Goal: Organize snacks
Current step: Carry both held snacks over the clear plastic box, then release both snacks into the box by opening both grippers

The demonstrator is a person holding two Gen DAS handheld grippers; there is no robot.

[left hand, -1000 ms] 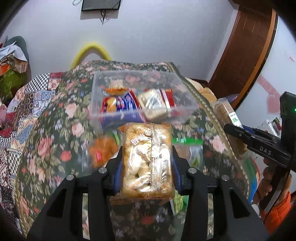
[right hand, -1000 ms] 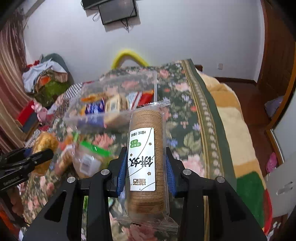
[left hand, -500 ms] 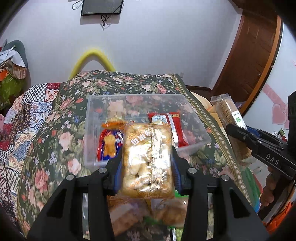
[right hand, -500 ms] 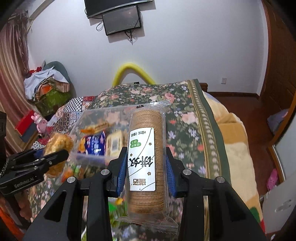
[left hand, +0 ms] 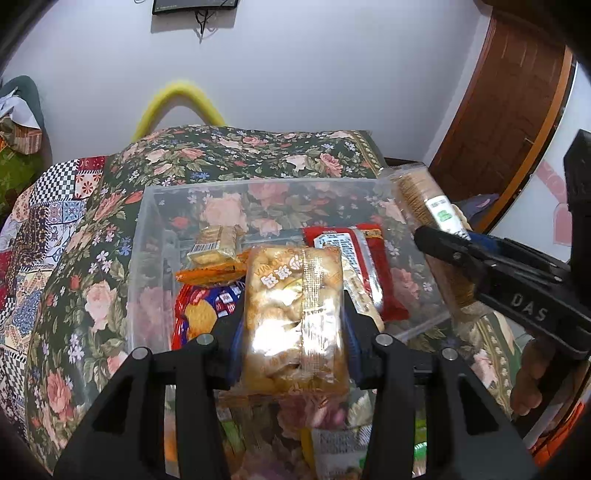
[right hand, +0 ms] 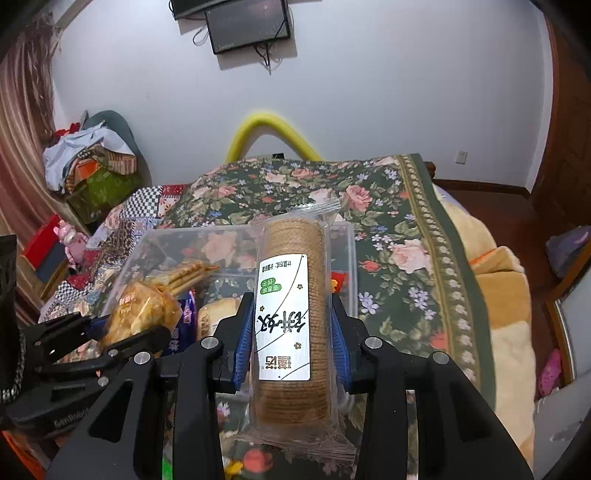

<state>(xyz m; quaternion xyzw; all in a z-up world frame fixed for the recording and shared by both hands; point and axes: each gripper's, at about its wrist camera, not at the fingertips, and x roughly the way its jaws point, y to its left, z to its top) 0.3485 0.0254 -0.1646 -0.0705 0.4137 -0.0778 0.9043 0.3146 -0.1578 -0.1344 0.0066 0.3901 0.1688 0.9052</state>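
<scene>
left gripper clamps a golden pastry pack over the clear bin. right gripper, at three o'clock, grips a cracker sleeve.

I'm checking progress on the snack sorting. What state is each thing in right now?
left gripper: shut on golden pastry pack, over the bin.
right gripper: shut on round cracker sleeve, sealed.
clear plastic bin: lidless, partly filled.
red snack packet: lying in bin.
wall screen: dark.
</scene>
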